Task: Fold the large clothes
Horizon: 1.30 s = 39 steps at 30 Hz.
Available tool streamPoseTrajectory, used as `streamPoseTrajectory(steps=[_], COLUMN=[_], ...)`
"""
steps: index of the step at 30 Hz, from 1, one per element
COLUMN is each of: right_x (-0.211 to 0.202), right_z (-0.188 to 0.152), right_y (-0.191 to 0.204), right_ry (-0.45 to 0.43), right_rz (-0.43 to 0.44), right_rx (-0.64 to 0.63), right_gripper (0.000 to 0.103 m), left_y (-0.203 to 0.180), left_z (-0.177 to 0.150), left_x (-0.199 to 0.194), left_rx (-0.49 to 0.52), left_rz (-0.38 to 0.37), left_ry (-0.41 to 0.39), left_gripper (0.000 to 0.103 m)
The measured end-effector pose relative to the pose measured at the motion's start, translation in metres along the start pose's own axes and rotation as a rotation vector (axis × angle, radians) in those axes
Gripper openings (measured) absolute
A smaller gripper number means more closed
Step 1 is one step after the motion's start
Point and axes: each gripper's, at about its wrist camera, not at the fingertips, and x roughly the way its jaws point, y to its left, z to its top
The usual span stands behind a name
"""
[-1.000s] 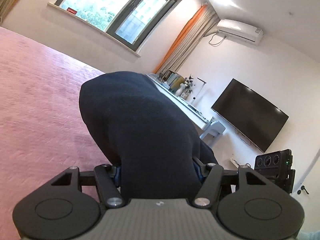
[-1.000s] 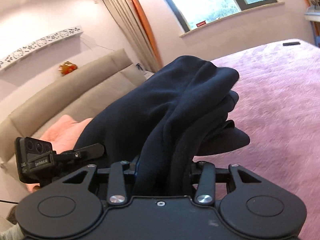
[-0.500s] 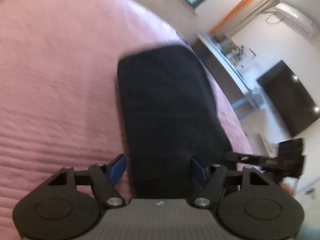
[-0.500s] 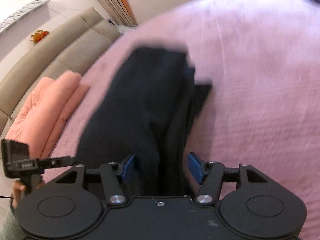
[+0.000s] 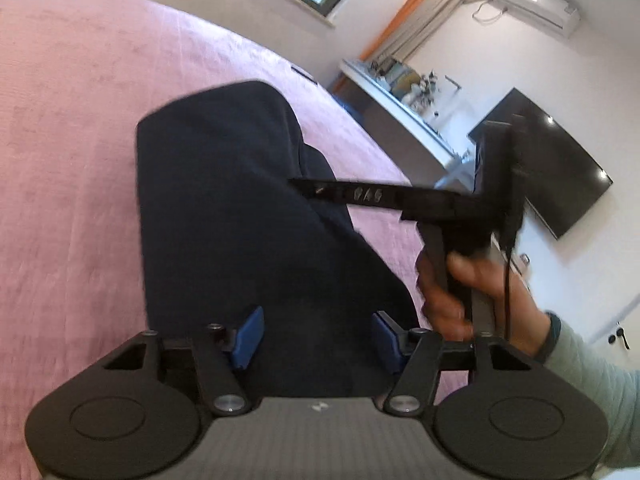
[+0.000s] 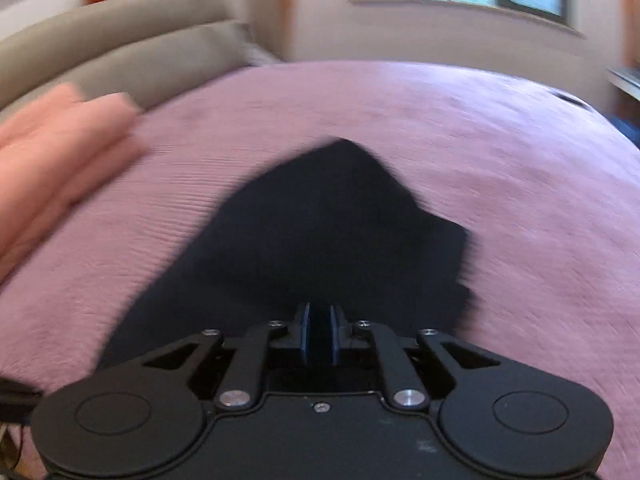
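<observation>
One dark navy garment (image 5: 240, 220) lies on pink ribbed bedspread (image 5: 72, 160), long axis toward 12 o'clock from left gripper (image 5: 318, 338); soft knit, folded, rounded far end. Left jaws spread, just closing, cloth between blue pads, no pinch. Right gripper (image 6: 319, 332): jaws just closed, pressed almost together over cloth; whether cloth is nipped unclear. Right hand (image 5: 476, 296) at 3 o'clock. Peach pillow (image 6: 60, 152) at 10 o'clock.
</observation>
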Motion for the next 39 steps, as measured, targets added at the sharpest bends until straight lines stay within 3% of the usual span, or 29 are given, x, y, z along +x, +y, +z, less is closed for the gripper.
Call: streamPoseTrajectory(steps=[3,6,7,8,9,10,11,13,15,17,22,28,33,39], right_x=[-0.026,-0.083,-0.107,-0.13,-0.146,-0.163,-0.179,-0.199,-0.218,-0.239,-0.26,-0.258,-0.25,-0.245], right_z=[-0.013,-0.023,-0.026,-0.029,-0.03,-0.03,-0.031,-0.027,-0.022,-0.023,-0.025,-0.031,-0.033,-0.036], right_y=[-0.026,-0.031,-0.035,-0.032,-0.028,-0.022,-0.016,-0.003,0.013,0.03,0.07,0.088,0.096,0.1], right_ry=[0.047,0.0,-0.02,-0.036,-0.051,-0.068,-0.08,-0.088,-0.089,-0.104,-0.095,-0.083,-0.054,-0.062], right_rz=[-0.029,-0.016,-0.026,-0.041,-0.051,-0.058,-0.061,-0.069,-0.101,-0.132,-0.18,-0.216,-0.299,-0.316], right_rx=[0.124,0.207,0.22,0.231,0.238,0.244,0.247,0.247,0.233,0.21,0.146,0.142,0.102,0.08], right_gripper=[0.013,0.019,0.033,0.04,0.048,0.048,0.048,0.058,0.076,0.078,0.081,0.081,0.081,0.082], left_y=[-0.013,-0.035,-0.052,-0.067,-0.081,-0.095,-0.11,-0.134,-0.154,-0.17,-0.19,-0.211,-0.215,-0.222], left_z=[-0.009,-0.004,0.001,0.001,0.002,0.004,0.007,0.006,0.004,-0.003,-0.02,-0.027,-0.014,-0.008], left_x=[-0.012,-0.014,-0.011,-0.01,-0.011,-0.014,-0.015,-0.023,-0.031,-0.044,-0.093,-0.137,-0.145,-0.148], left_rx=[0.047,0.082,0.108,0.136,0.155,0.165,0.169,0.18,0.181,0.176,0.154,0.121,0.085,0.084], left_rz=[0.08,0.205,0.27,0.34,0.404,0.46,0.526,0.622,0.707,0.788,0.796,0.855,0.845,0.821], left_ry=[0.001,-0.015,-0.029,-0.05,-0.072,-0.094,-0.12,-0.154,-0.19,-0.21,-0.229,-0.265,-0.277,-0.29], left_gripper=[0.059,0.056,0.056,0.058,0.059,0.06,0.063,0.065,0.082,0.09,0.09,0.095,0.099,0.099])
